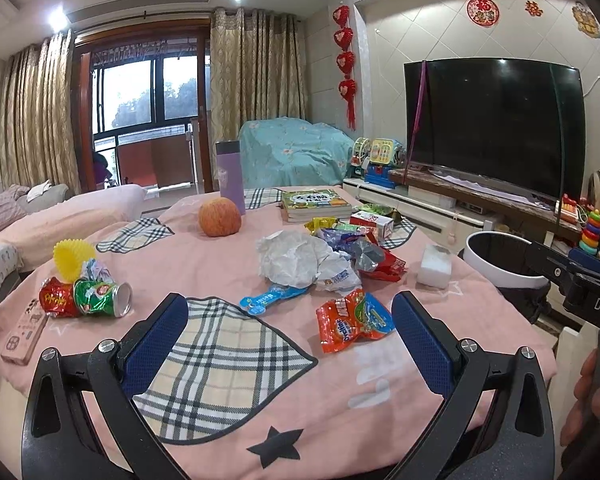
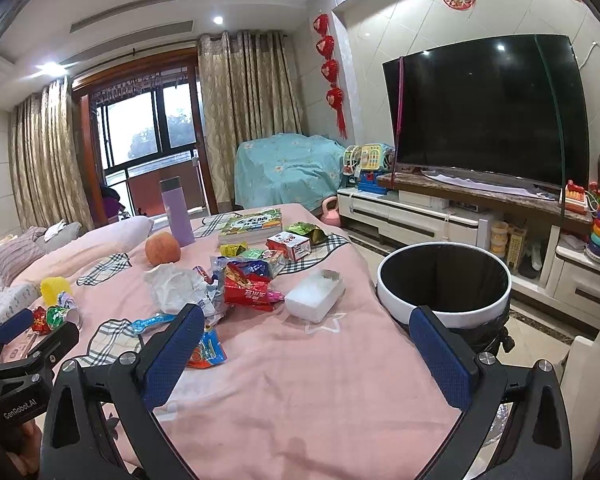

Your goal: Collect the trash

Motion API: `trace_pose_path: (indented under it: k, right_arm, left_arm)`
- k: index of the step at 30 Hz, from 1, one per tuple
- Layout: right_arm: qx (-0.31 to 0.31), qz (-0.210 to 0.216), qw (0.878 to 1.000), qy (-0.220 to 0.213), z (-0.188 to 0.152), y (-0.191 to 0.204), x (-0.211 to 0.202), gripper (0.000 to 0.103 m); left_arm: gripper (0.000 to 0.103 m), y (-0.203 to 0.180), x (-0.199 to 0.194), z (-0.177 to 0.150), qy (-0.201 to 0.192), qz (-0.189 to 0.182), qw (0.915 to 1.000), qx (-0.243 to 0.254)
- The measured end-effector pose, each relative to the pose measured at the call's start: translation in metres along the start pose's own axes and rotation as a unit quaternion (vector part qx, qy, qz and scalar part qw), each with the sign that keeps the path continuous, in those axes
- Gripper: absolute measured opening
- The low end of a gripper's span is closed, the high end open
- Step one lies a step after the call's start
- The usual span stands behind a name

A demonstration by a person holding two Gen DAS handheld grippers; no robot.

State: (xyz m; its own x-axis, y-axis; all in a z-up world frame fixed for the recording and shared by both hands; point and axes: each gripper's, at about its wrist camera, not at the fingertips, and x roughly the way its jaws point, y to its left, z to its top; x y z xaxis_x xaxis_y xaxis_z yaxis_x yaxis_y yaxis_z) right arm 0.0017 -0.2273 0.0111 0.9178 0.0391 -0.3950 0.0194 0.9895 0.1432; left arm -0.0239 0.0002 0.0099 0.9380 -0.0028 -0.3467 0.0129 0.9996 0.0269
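Both tongs were spread wide and held nothing. Left tongs (image 1: 290, 336) hovered over the pink-covered tabletop (image 1: 228, 268), blue pads either side of a plaid patch and an orange snack wrapper (image 1: 354, 319) printed "Ovaltine". Right tongs (image 2: 308, 354) hung above bare pink cover near the tabletop's right edge, just beside the white-rimmed trash bin (image 2: 444, 286), which stood on the floor against that edge.

Trash lay scattered mid-tabletop: crumpled white paper (image 1: 296, 258), a red and silver wrapper pile (image 1: 364, 252), a blue flat packet (image 1: 270, 298), a white foam box (image 1: 434, 266). At left, a crushed green can (image 1: 100, 298) touched a red crinkled wrapper (image 1: 56, 298), with a yellow cupcake mould (image 1: 74, 258) behind them. Writing on these was too small to read, maybe Chinese.

Farther back sat an apple (image 1: 219, 217), a purple flask (image 1: 230, 176), a stack of green-covered books (image 1: 316, 204) and a small red-white carton (image 1: 374, 222).

Right tongs' body, seen from the left camera, showed "DAS"; left tongs' body, seen from the right camera, read "GenRobot.AI".
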Motion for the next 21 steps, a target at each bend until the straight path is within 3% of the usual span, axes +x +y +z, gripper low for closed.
trace_pose_path:
  k: [21]
  right_arm:
    - [0.000,-0.001,1.000,0.001,-0.0015,0.0014,-0.0004,0.103]
  left_arm:
    - [0.103,0.0001,0.0005,-0.0009,0.002,-0.002,1.0000,0.001]
